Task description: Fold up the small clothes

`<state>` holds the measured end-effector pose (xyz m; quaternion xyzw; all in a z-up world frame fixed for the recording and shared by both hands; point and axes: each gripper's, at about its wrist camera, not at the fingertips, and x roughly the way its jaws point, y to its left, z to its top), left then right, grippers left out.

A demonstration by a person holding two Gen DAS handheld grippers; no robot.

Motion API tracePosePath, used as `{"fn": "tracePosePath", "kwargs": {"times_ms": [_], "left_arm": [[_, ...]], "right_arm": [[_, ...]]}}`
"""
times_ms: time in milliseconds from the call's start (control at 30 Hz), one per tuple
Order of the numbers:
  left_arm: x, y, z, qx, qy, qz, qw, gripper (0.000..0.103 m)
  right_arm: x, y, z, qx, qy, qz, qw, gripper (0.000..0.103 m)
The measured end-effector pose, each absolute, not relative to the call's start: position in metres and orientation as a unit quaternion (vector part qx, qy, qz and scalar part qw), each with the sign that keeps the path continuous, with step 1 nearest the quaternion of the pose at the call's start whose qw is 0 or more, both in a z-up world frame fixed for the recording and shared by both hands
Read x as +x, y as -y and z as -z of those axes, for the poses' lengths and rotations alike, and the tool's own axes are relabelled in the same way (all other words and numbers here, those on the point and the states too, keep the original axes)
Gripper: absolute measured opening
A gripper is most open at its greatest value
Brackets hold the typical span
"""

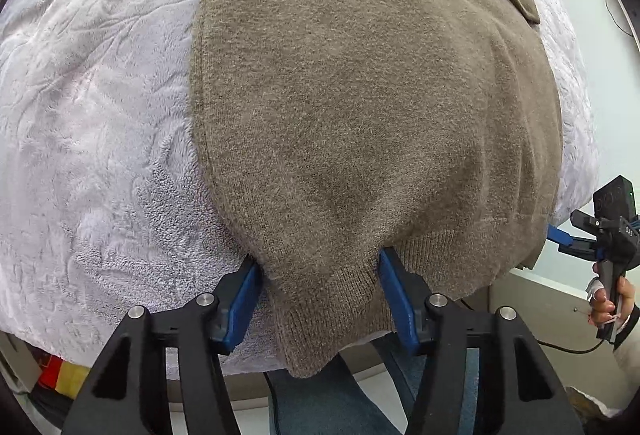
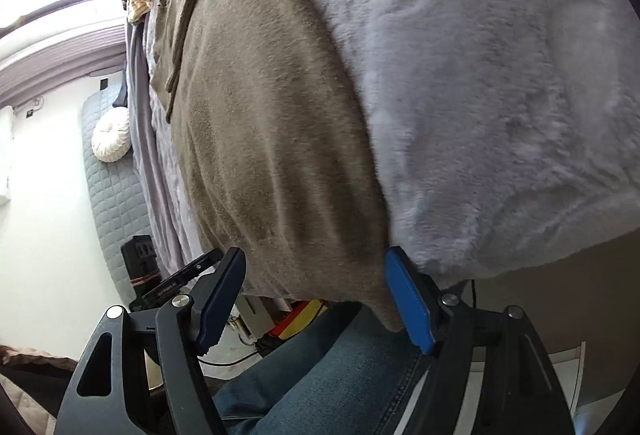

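Where the brown knit garment (image 1: 360, 115) hangs over the near edge of the pale fleece blanket (image 1: 92, 107), its ribbed hem bunches between the jaws of the left gripper (image 1: 320, 295); both blue pads meet the bulge, though a firm pinch cannot be told. The right gripper (image 2: 316, 299) stands wide, the hem corner between its jaws, unclamped. Below both jaws, jeans (image 2: 320, 367) crowd the gap.

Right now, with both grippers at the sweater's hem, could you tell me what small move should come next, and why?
Probably close both grippers on the hem. The left gripper and right gripper each straddle the brown sweater where it overhangs the blanket, but their pads don't look pressed onto the knit yet.
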<state>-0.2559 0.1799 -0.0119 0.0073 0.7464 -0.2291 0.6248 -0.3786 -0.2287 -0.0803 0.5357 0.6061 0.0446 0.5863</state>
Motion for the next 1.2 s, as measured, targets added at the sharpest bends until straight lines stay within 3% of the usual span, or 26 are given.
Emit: {"fn": "tracePosePath", "kwargs": {"times_ms": [67,167,200,267,300,633,867,900,1033,1167,1200], "left_arm": [[-0.252,-0.176,0.014,0.002,-0.751,0.235,0.617,0.081],[-0.235,-0.159,0.024,0.021,-0.749,0.241,0.617,0.081],[-0.237,-0.155,0.023,0.026,-0.746,0.243,0.62,0.076],[-0.237,-0.153,0.018,0.031,-0.74,0.25,0.623,0.021],[-0.236,-0.151,0.017,0.016,-0.745,0.261,0.614,0.013],[-0.15,-0.164,-0.049,-0.082,-0.664,0.293,0.683,0.014],[-0.069,-0.14,-0.038,-0.077,-0.616,0.232,0.749,0.014],[-0.058,-0.139,-0.036,-0.067,-0.618,0.223,0.751,0.017],[-0.042,-0.147,-0.042,-0.024,-0.593,0.176,0.785,0.074],[-0.033,-0.161,-0.052,-0.025,-0.573,0.16,0.804,0.077],[-0.029,-0.163,-0.05,-0.027,-0.574,0.157,0.804,0.077]], "right_arm": [[-0.382,0.233,0.083,0.536,-0.606,-0.036,0.587,0.076],[-0.374,0.225,0.092,0.538,-0.608,-0.049,0.581,0.076],[-0.37,0.218,0.095,0.54,-0.612,-0.059,0.575,0.076],[-0.37,0.209,0.099,0.549,-0.614,-0.08,0.561,0.05],[-0.368,0.203,0.097,0.555,-0.61,-0.095,0.558,0.008],[-0.271,0.213,0.024,0.602,-0.456,-0.192,0.627,0.009],[-0.166,0.249,0.042,0.61,-0.423,-0.156,0.652,0.009],[-0.155,0.255,0.048,0.617,-0.421,-0.141,0.65,0.009],[-0.127,0.276,0.066,0.629,-0.425,-0.091,0.645,0.011],[-0.122,0.296,0.07,0.608,-0.45,-0.054,0.652,0.02],[-0.121,0.299,0.067,0.597,-0.456,-0.042,0.659,0.034]]}}
